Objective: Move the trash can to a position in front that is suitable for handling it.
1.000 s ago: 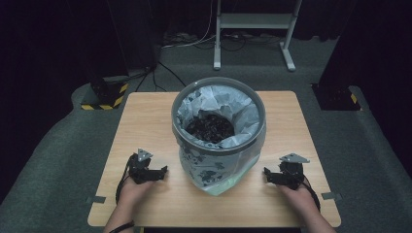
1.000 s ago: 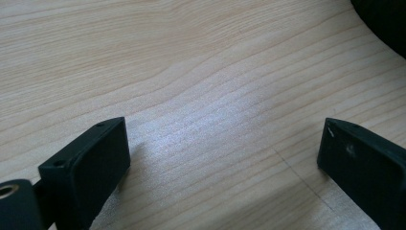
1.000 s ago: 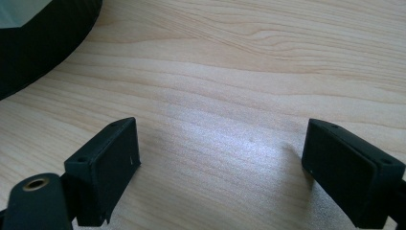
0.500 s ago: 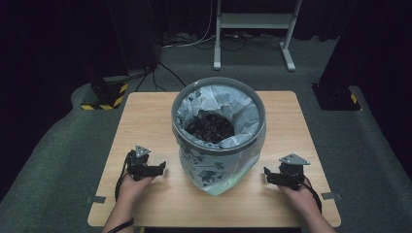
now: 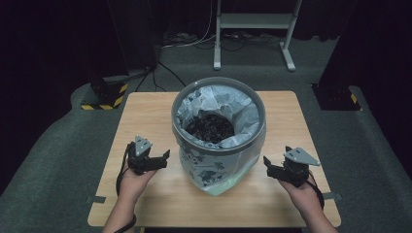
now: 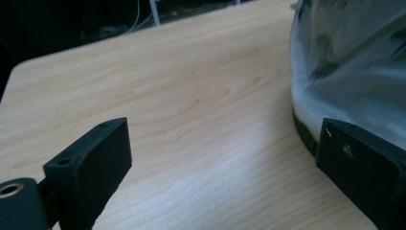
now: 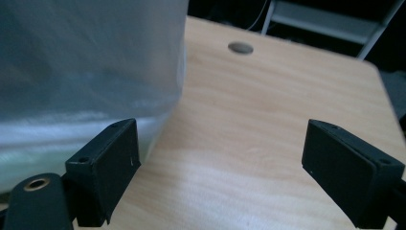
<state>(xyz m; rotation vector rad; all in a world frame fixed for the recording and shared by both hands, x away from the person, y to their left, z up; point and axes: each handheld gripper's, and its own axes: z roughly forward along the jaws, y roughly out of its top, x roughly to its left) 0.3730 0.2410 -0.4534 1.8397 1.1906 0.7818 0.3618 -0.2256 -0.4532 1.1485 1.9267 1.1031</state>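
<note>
A grey round bin (image 5: pixel 219 145) stands mid-table, lined with a translucent plastic bag (image 5: pixel 243 116) that folds over the rim and hangs down the outside. Dark crumpled waste (image 5: pixel 210 127) lies inside. My left gripper (image 5: pixel 163 160) rests on the table just left of the bin's base, open, jaws pointing at it. In the left gripper view the left gripper (image 6: pixel 225 141) has bare wood between its jaws and the bag (image 6: pixel 349 57) at the right. My right gripper (image 5: pixel 268 167) sits to the bin's right, open. In the right gripper view the right gripper (image 7: pixel 225 148) has the bag (image 7: pixel 86 67) beside its left jaw.
The wooden table (image 5: pixel 145 111) has free room on both sides of the bin and behind it. A small round grommet (image 7: pixel 241 47) is set in the table's far part. On the floor beyond are a metal stand (image 5: pixel 252 29) and a black-and-yellow striped block (image 5: pixel 104 99).
The left gripper has crept a little farther up the table beside the bin. The right gripper has barely moved. Both stay open.
</note>
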